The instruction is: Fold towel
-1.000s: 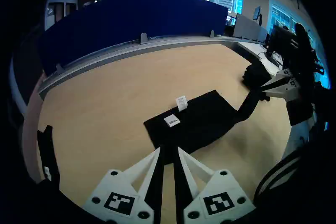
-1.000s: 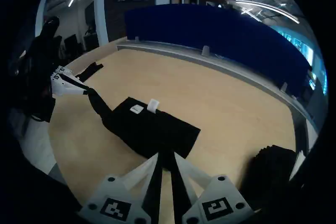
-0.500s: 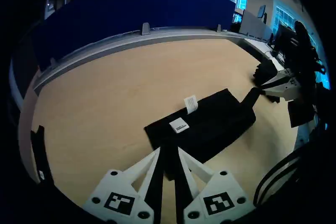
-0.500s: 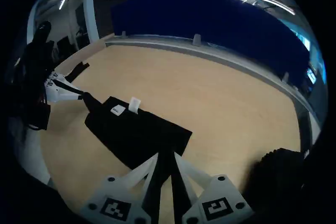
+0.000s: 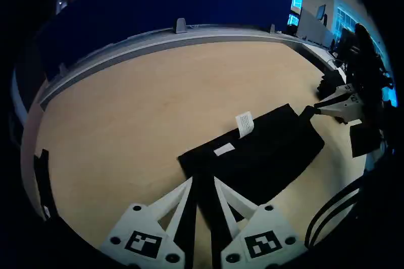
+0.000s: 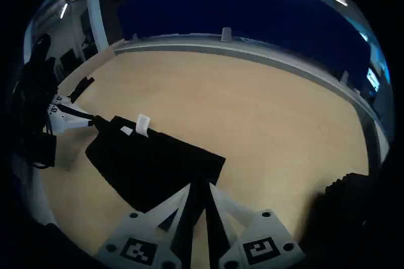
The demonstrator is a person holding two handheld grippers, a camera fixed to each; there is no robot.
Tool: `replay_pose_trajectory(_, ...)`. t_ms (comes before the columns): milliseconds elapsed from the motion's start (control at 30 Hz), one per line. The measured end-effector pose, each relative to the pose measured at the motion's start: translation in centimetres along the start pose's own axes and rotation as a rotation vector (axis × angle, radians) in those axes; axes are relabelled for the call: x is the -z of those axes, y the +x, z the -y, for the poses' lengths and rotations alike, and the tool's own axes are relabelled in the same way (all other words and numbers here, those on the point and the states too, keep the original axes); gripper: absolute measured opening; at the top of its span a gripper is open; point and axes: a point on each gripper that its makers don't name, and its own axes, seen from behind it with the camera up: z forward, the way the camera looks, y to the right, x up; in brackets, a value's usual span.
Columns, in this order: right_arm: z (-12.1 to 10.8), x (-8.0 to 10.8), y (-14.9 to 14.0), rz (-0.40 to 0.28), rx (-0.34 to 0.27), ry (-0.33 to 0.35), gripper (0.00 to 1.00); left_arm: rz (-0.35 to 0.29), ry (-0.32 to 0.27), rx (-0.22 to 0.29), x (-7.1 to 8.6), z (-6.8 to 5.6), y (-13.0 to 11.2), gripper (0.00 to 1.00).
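Observation:
A black towel (image 5: 262, 153) lies spread on the light wooden table (image 5: 151, 97), with a white label (image 5: 245, 123) standing up from its far edge. My left gripper (image 5: 203, 188) is shut on the towel's near corner in the left gripper view. The right gripper (image 5: 315, 111) shows at the right of that view, pinching the opposite corner. In the right gripper view the towel (image 6: 151, 163) lies ahead and my right gripper (image 6: 199, 193) is shut on its near corner. The left gripper (image 6: 91, 119) holds the far left corner there.
A blue partition (image 5: 166, 11) runs along the table's far edge. A pile of dark cloth (image 6: 346, 193) lies at the lower right of the right gripper view. A black strip (image 5: 43, 178) lies near the table's left edge. A person in dark clothing (image 5: 371, 67) stands behind the grippers.
The towel's raised, twisted end has come down and now lies flat. Both grippers have moved forward and lower with their corners, and the towel looks wider and smoother.

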Motion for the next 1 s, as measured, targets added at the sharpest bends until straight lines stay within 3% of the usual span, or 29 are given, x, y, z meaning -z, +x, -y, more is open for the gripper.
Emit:
replay_pose_trajectory(100,-0.2,-0.5,0.0,0.004,-0.002,-0.009,0.13,0.003,0.010,0.005,-0.5,0.3,0.0,0.15)
replay_pose_trajectory(233,-0.4,-0.7,0.0,0.006,0.002,-0.020,0.20,-0.004,0.021,0.004,-0.7,0.5,0.2,0.24)
replay_pose_trajectory(400,-0.8,-0.6,0.2,0.000,0.004,-0.038,0.57,-0.015,0.034,0.009,-0.3,1.0,0.6,0.41)
replay_pose_trajectory(600,-0.7,-0.2,0.2,-0.007,0.001,-0.039,0.84,-0.018,0.030,0.032,0.4,1.1,0.5,0.69)
replay_pose_trajectory(767,-0.6,0.3,-0.1,-0.011,-0.004,-0.039,0.85,-0.023,0.019,0.048,1.1,0.9,0.2,0.84)
replay_pose_trajectory(1000,-0.3,1.0,-0.7,-0.012,-0.011,-0.040,0.85,-0.025,0.032,0.043,1.9,1.0,-0.2,0.85)
